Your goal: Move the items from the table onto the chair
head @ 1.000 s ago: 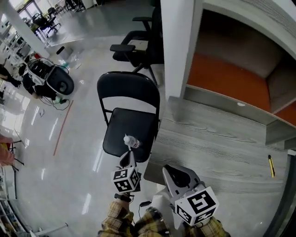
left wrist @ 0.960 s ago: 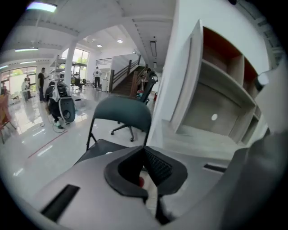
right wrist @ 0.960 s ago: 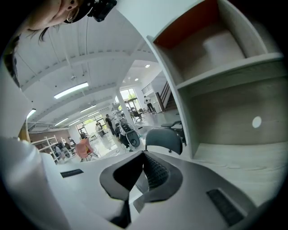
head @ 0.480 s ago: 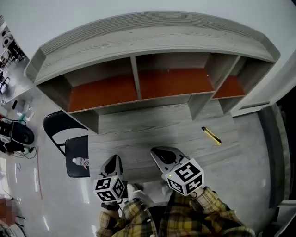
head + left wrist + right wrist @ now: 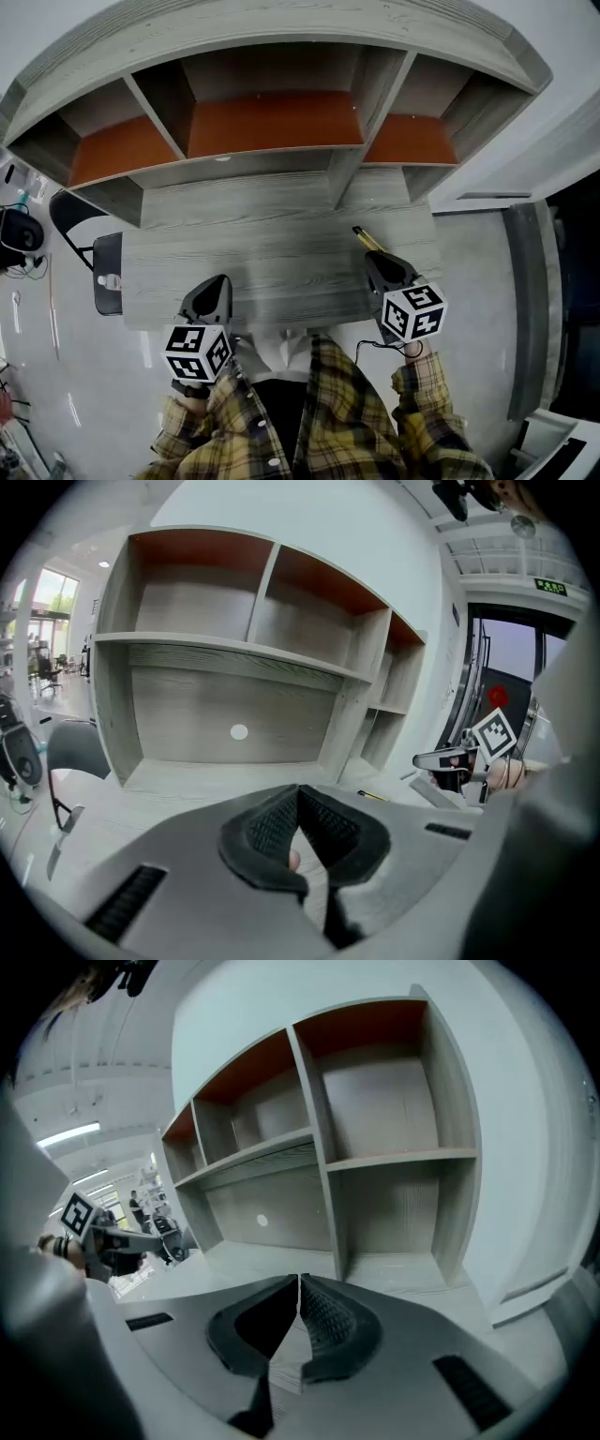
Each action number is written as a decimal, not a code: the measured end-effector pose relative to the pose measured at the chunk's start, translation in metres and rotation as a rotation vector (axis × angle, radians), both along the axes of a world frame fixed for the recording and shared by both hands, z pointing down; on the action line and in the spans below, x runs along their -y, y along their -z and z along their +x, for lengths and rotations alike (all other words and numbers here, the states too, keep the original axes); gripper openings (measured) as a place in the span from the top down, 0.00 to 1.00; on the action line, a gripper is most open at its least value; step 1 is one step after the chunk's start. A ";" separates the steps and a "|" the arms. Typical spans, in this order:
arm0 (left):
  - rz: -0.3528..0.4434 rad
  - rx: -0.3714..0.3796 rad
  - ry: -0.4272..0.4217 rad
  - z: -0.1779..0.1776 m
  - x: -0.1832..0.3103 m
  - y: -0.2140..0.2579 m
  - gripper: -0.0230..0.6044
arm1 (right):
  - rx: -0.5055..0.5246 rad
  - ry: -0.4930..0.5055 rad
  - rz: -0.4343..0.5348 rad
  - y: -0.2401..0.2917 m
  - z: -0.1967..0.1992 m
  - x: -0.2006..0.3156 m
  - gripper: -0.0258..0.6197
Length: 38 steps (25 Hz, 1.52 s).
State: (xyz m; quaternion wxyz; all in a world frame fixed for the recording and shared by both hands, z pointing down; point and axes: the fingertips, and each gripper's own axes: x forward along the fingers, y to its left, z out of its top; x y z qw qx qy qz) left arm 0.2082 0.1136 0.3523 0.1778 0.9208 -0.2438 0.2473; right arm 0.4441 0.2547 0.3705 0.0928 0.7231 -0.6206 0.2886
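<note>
Swung from chair (image 5: 105,298) back over the desk (image 5: 281,253): left hand-held gripper (image 5: 217,281) and right hand-held gripper (image 5: 378,260), jaws together, empty. Yellow tool (image 5: 364,238) lies on the desk's right half (fetch step); next, spread right jaws around it.

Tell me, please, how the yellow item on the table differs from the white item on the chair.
The yellow item is long and thin; the white item is small. The yellow item lies on the table by the right gripper; the white item sits on the chair. Neither is held.
</note>
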 end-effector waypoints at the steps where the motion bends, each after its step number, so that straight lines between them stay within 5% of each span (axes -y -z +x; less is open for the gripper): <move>1: -0.008 0.008 -0.002 0.003 -0.005 -0.002 0.96 | -0.004 0.022 -0.012 -0.012 0.010 -0.006 0.93; 8: -0.020 0.095 -0.004 0.004 -0.032 -0.011 0.96 | -0.003 0.156 -0.144 -0.095 0.050 -0.025 0.92; 12: -0.021 0.134 0.025 -0.005 -0.037 -0.013 0.96 | 0.039 0.211 -0.233 -0.134 0.061 -0.022 0.73; 15: -0.030 0.156 0.056 -0.015 -0.043 -0.017 0.96 | 0.015 0.235 -0.326 -0.164 0.071 -0.026 0.68; 24: -0.028 0.164 0.096 -0.026 -0.044 -0.018 0.96 | 0.014 0.223 -0.401 -0.199 0.084 -0.033 0.68; 31: -0.025 0.144 0.117 -0.031 -0.043 -0.016 0.96 | -0.111 0.208 -0.428 -0.203 0.086 -0.034 0.72; 38: -0.019 0.130 0.138 -0.041 -0.046 -0.012 0.96 | -0.050 0.132 -0.416 -0.199 0.083 -0.032 0.77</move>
